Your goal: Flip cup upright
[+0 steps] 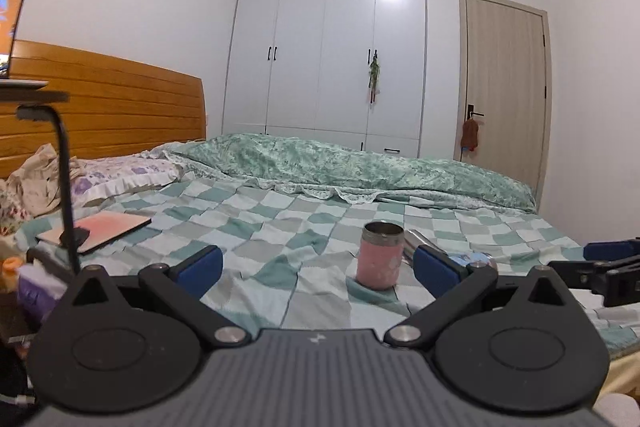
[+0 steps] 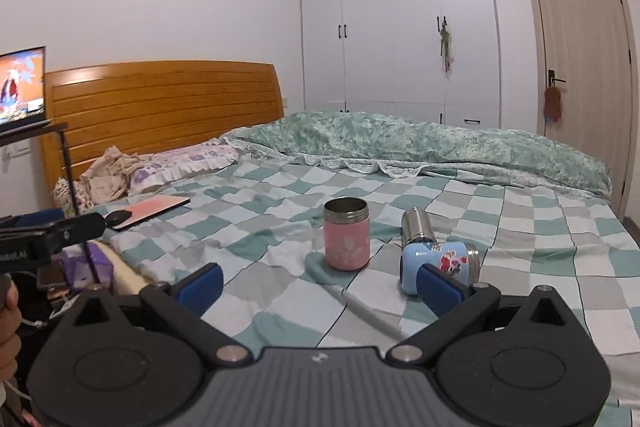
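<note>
While the pink cup [image 2: 346, 235] stands upright at the middle of the frame, the flip looks done for that one.

It rests mouth-up on the checked bedsheet [image 2: 260, 239], touched by neither gripper. Just right of it a blue cup [image 2: 436, 261] lies on its side beside a steel flask [image 2: 416, 225]; if either counts, that work is left. Both tools hover low at the bottom of their views: the left gripper [image 1: 318, 267] has its jaws spread wide and holds nothing, and the right gripper [image 2: 320, 285] is equally wide and empty, its right finger passing in front of the blue cup, contact unclear.
</note>
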Demonstrator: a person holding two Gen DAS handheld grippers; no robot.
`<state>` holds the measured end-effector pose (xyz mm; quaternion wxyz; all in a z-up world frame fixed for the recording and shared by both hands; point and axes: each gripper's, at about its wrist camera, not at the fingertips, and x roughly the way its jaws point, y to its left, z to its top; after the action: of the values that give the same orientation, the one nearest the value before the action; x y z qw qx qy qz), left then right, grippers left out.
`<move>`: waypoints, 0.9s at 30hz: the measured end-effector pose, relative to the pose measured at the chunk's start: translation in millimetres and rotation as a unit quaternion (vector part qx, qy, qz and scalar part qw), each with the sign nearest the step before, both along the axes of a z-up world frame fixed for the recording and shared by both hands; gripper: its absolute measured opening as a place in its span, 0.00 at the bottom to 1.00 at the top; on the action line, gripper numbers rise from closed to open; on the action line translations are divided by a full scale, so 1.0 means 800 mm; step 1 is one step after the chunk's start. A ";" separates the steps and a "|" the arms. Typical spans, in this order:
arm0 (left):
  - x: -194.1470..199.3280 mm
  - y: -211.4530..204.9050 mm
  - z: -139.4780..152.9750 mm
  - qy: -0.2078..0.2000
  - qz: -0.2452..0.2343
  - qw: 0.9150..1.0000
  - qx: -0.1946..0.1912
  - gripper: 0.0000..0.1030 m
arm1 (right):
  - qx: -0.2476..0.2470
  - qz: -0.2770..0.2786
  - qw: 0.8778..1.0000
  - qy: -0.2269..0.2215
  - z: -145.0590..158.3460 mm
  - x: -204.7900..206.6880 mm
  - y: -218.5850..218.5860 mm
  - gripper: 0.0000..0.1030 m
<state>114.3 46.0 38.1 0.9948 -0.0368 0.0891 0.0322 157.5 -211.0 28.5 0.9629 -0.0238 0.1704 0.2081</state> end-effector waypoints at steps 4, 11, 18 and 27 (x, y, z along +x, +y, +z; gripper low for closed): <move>-0.045 -0.013 -0.010 -0.017 -0.001 0.999 0.032 1.00 | -0.024 0.002 1.000 -0.015 -0.005 -0.043 0.006 1.00; -0.092 -0.029 -0.046 0.008 -0.008 1.000 0.024 1.00 | -0.019 -0.003 1.000 -0.013 -0.023 -0.106 0.000 1.00; -0.093 -0.039 -0.044 0.035 -0.031 0.999 0.005 1.00 | 0.039 -0.018 0.999 0.026 -0.043 -0.139 -0.020 1.00; -0.103 -0.053 -0.051 0.043 -0.030 0.998 -0.025 1.00 | 0.024 -0.050 0.998 -0.008 -0.049 -0.156 -0.021 1.00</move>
<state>31.6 3.6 -3.0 0.9893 -0.0578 0.1341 0.0021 32.5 -227.7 -10.3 0.9736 0.0057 0.1591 0.1639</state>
